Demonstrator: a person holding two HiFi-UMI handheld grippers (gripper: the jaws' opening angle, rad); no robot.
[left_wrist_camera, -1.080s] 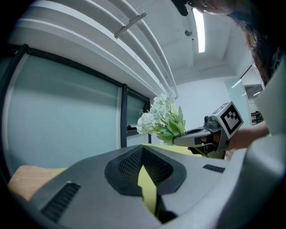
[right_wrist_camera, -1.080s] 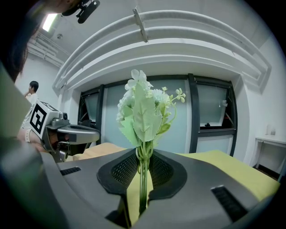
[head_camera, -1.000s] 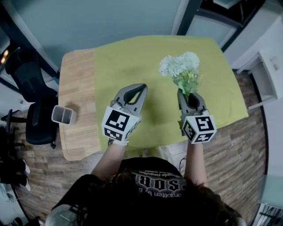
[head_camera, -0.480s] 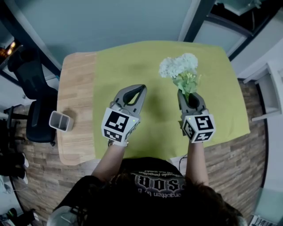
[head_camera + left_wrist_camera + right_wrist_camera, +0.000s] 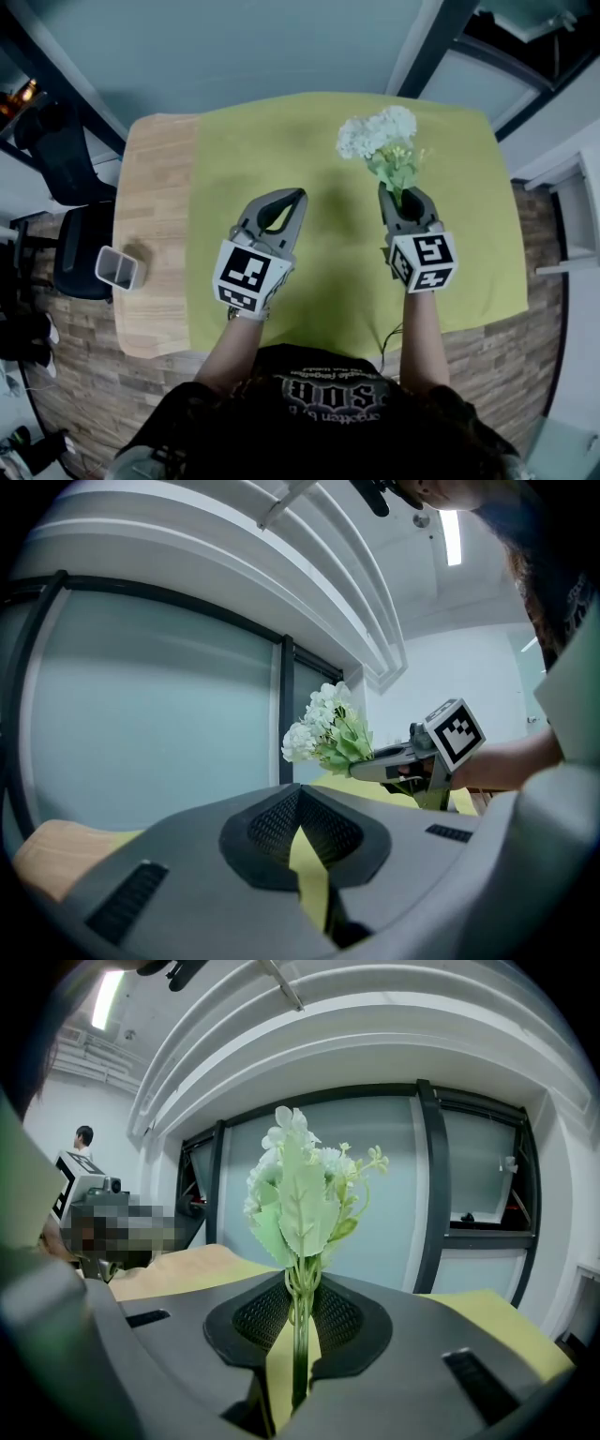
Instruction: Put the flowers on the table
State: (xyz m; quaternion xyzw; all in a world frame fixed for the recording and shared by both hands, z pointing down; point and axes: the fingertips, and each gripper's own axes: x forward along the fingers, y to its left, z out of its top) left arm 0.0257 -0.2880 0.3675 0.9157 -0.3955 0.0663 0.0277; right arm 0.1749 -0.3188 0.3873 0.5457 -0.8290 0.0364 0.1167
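A small bunch of white flowers (image 5: 380,136) with pale green leaves stands out past my right gripper (image 5: 398,195), which is shut on the thin stems. In the right gripper view the stems (image 5: 300,1335) run up between the pads and the blooms (image 5: 300,1185) rise above the jaws. The bunch hangs over the right half of the green cloth (image 5: 244,150) on the wooden table (image 5: 155,187). My left gripper (image 5: 298,195) hovers over the middle of the cloth, shut with nothing in it, its tips (image 5: 300,794) meeting. The left gripper view shows the flowers (image 5: 323,733) and the right gripper (image 5: 412,761) off to the right.
A small white square container (image 5: 117,268) sits on the bare wood near the table's left front corner. A black office chair (image 5: 66,169) stands left of the table. A glass wall runs behind the table's far edge.
Both grippers have moved forward over the cloth, away from the table's near edge. The flowers stay held in the right gripper; the left stays shut and empty.
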